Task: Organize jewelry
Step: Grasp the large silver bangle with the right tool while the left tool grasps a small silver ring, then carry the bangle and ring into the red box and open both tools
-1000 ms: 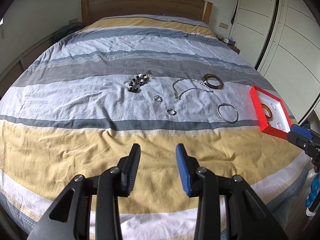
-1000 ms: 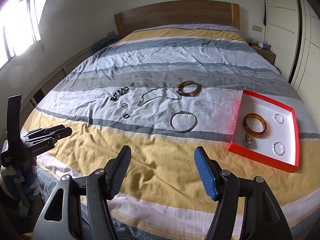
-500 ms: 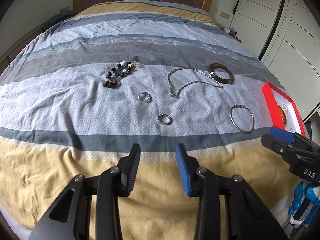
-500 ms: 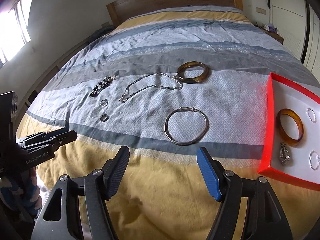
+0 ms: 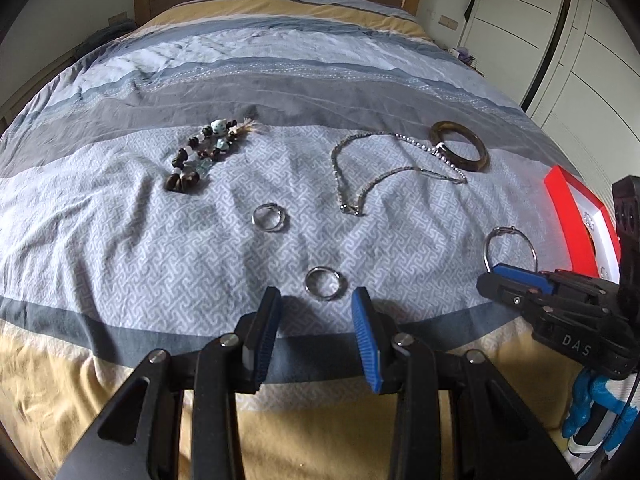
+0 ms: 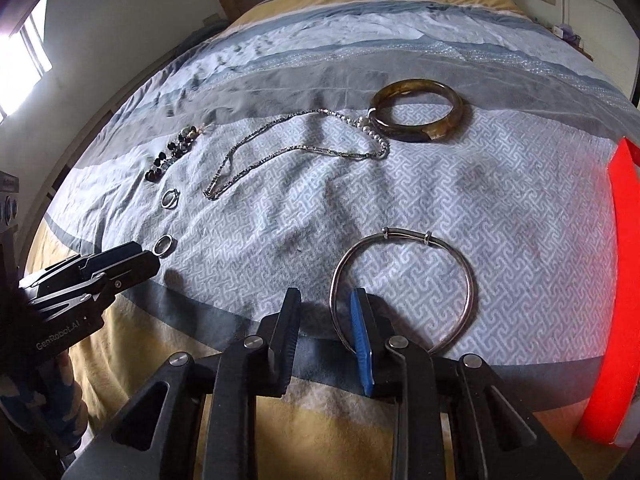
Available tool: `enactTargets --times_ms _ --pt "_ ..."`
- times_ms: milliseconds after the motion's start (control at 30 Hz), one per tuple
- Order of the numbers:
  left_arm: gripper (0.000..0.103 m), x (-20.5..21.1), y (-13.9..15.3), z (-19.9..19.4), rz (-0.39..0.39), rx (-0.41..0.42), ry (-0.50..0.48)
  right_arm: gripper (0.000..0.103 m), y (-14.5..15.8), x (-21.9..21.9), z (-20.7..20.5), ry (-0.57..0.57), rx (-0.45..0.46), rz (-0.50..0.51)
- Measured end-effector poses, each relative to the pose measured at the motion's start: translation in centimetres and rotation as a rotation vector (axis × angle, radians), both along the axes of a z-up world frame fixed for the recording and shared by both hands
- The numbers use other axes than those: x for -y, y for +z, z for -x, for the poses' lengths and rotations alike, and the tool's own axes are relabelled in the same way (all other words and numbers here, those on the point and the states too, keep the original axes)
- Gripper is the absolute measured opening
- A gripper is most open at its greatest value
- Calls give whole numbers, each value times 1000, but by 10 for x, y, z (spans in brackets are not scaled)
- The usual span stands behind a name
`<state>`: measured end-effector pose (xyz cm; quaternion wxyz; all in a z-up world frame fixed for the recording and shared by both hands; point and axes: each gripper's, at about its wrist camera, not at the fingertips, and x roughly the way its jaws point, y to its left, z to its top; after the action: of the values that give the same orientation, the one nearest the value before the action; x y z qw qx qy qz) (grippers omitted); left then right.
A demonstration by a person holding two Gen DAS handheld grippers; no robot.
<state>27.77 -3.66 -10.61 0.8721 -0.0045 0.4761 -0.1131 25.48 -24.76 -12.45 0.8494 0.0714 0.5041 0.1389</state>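
Jewelry lies spread on the bed (image 5: pixel 120 240). My left tool (image 5: pixel 316 300) is released, nearest ring (image 5: pixel 323 283) just ahead between its tips. My right tool (image 6: pixel 325 312) is released, straddling the silver bangle's (image 6: pixel 402 288) near rim. Beyond: second ring (image 5: pixel 269 218), chain necklace (image 5: pixel 360 184), beaded bracelet (image 5: pixel 200 156), brown bangle (image 6: pixel 418 110). Red box (image 5: pixel 576 208) at right.

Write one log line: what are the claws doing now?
left claw: open, near small ring | right claw: open, at silver bangle | red box: waiting
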Motion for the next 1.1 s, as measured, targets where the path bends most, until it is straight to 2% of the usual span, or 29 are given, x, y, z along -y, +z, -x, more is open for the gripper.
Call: enactTargets --times_ms 67,167,267,300,467,767,1100 --pt "35 4 -5 -4 -15 1 -2 26 -3 -1 -2 12 -3 -18" --pt "34 13 -12 -6 -51 5 -17 20 -7 -2 -4 32 -6 -46" --pt "19 19 -15 -7 -67 9 -40 10 -12 -4 -6 46 -9 -76" --pt "19 19 -15 -7 -66 9 -41 6 -12 -4 -7 49 -9 -85" --pt "19 19 -8 -2 -79 26 -40 5 -8 -2 -6 46 11 -122" --pt "19 11 25 16 -43 45 -14 5 28 16 28 -9 88 -306" --pt "19 24 77 51 -41 97 -35 4 84 26 77 -27 163 -369"
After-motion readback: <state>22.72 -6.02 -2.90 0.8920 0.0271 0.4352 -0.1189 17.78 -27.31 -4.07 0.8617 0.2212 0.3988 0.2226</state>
